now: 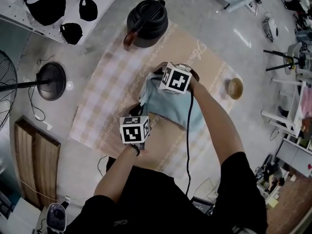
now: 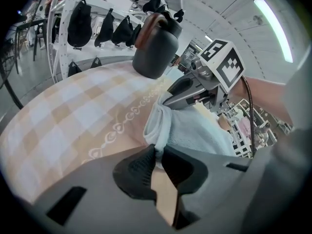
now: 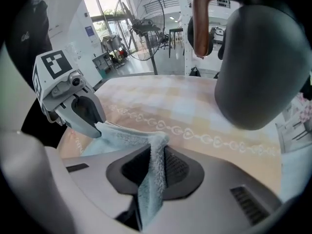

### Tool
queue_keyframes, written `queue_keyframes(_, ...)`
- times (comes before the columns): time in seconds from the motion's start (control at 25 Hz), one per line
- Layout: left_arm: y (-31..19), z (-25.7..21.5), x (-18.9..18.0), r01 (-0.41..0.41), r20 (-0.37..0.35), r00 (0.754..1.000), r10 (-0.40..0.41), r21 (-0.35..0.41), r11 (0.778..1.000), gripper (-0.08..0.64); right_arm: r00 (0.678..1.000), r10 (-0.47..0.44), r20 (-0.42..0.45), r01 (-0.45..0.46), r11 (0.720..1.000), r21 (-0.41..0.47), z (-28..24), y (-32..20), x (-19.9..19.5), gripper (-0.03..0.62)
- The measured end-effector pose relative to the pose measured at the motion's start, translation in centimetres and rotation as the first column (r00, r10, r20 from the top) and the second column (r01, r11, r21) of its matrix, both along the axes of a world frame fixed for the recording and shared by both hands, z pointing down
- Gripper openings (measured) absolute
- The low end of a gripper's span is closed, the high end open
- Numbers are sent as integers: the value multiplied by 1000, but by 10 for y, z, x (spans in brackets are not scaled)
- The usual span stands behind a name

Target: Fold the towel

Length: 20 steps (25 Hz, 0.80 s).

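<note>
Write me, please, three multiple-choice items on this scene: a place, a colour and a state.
1. Where does the dark grey kettle with brown handle stand?
A. beyond the fluffy terry-cloth towel
B. on the towel
C. between towel and person
2. What colour is the towel?
A. red
B. light blue
C. black
3. How is the right claw?
A. open, empty
B. shut on the kettle's handle
C. shut on the towel
Answers: 1A, it sits past the towel in the head view; 2B, all views show pale blue; 3C, the right gripper view shows cloth pinched between its jaws.
</note>
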State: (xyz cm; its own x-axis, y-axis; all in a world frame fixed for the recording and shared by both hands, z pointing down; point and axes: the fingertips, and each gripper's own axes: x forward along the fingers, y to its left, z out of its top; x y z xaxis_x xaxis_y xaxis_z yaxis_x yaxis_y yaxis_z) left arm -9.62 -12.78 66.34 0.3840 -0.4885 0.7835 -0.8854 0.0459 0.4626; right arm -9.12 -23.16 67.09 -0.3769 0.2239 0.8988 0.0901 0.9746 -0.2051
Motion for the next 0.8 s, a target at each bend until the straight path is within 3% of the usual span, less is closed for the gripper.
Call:
queue_keyframes(0.48, -3, -37, 5, -32, 66, 998, 25, 104, 994, 43, 979, 78, 187, -86, 996, 36, -45, -8, 23, 58)
queue_keyframes(0.8, -1, -81, 33, -115, 132, 987, 89, 203, 973, 41, 948, 104, 299, -129, 989, 66, -94, -3, 63, 63)
